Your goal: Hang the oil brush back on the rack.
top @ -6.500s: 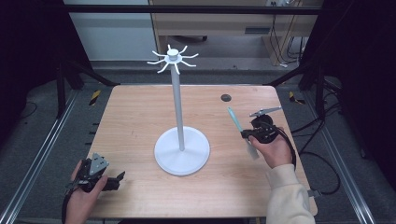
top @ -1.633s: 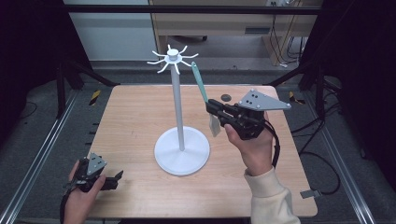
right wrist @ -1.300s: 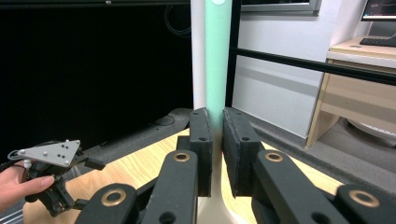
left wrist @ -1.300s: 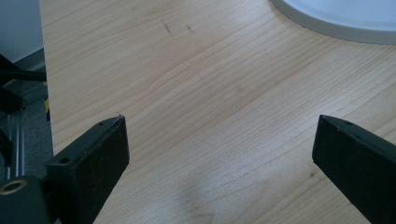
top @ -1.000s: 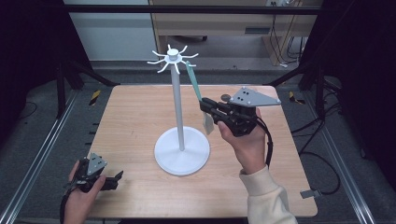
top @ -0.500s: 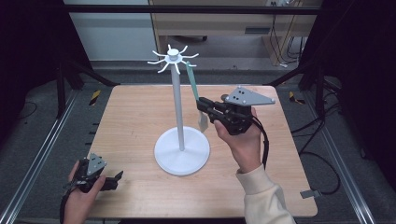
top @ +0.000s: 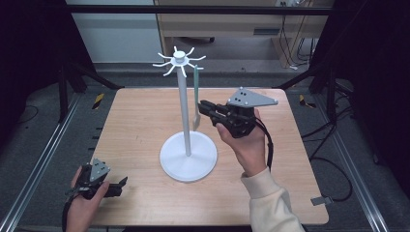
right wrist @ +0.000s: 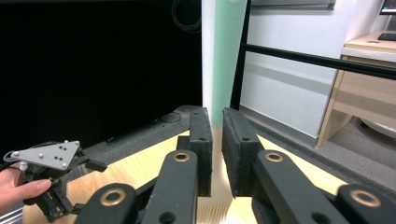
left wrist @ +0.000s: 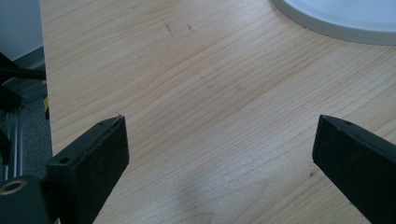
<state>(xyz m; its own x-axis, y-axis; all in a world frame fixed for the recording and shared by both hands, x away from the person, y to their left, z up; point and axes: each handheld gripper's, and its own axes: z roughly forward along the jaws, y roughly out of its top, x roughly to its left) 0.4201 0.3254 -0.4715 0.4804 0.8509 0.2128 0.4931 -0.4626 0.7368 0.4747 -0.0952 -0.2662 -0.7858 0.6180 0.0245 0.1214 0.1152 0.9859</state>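
We grip the green comb [top: 196, 96] in our right hand-held gripper [top: 207, 109] mid-frame, hanging it on the stand [top: 186, 113]; next, we probably let go, left hand-held gripper [top: 116, 184] open.

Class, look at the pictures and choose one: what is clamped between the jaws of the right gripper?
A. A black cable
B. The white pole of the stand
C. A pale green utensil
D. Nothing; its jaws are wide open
C: in the right gripper view the right gripper has its jaws closed on the pale green utensil, which in the high view stands upright beside the stand.
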